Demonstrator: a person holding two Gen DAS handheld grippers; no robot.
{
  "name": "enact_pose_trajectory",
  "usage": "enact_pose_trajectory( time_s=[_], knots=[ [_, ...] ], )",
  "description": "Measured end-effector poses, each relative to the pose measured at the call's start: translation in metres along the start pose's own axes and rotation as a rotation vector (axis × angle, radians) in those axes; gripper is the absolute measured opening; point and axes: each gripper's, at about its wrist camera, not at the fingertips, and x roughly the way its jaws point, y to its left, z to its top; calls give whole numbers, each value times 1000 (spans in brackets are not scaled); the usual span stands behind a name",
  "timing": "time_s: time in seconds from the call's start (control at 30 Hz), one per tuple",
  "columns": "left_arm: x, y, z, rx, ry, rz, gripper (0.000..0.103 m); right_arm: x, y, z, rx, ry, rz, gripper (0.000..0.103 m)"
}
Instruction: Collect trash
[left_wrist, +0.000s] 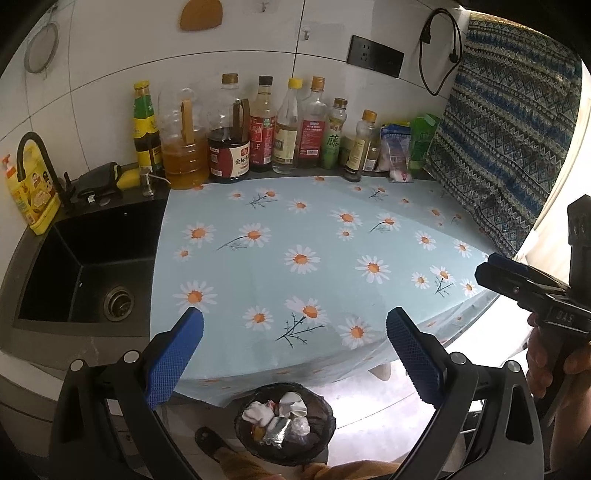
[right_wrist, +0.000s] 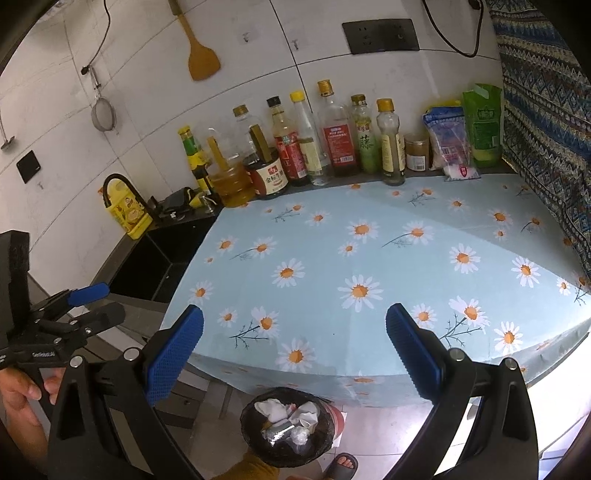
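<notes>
A round black trash bin (left_wrist: 327, 424) stands on the floor below the counter's front edge, and it also shows in the right wrist view (right_wrist: 247, 432). It holds crumpled white tissues (left_wrist: 258, 411), a foil wrapper (left_wrist: 277, 430) and other scraps (right_wrist: 304, 413). My left gripper (left_wrist: 294, 350) is open and empty above the bin, over the front edge of the daisy-print cloth (left_wrist: 295, 236). My right gripper (right_wrist: 294, 350) is open and empty at a similar spot. Each gripper shows at the edge of the other's view, the right one (left_wrist: 496, 273) and the left one (right_wrist: 96, 299).
Several sauce and oil bottles (left_wrist: 262, 129) line the back wall, with packets (left_wrist: 397, 147) to their right. A black sink (left_wrist: 88, 266) with a faucet (left_wrist: 33, 147) lies left of the cloth. A patterned fabric (left_wrist: 509, 140) hangs at the right. A sandalled foot (right_wrist: 341, 463) stands near the bin.
</notes>
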Motion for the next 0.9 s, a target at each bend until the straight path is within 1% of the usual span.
enact_pose_trajectory(
  time_s=[0.13,0.3,0.47,0.57,0.77,0.9],
  knots=[
    [-5,6,-1,-27,-33,-6,96,4,6,0,-18,6,5,98],
    [-9,8,-2,-33,-41,-15,96,6,13,-1,-29,6,17,98],
    [-6,10,-4,-39,-18,1,96,12,15,-1,-33,25,30,98],
    [-8,5,-8,-28,-25,5,96,12,17,-1,-48,25,29,98],
    [-2,8,-8,-40,-2,4,96,16,19,0,-58,41,32,98],
    [-1,8,-8,-36,-2,-3,96,13,22,0,-68,28,32,98]
  ],
)
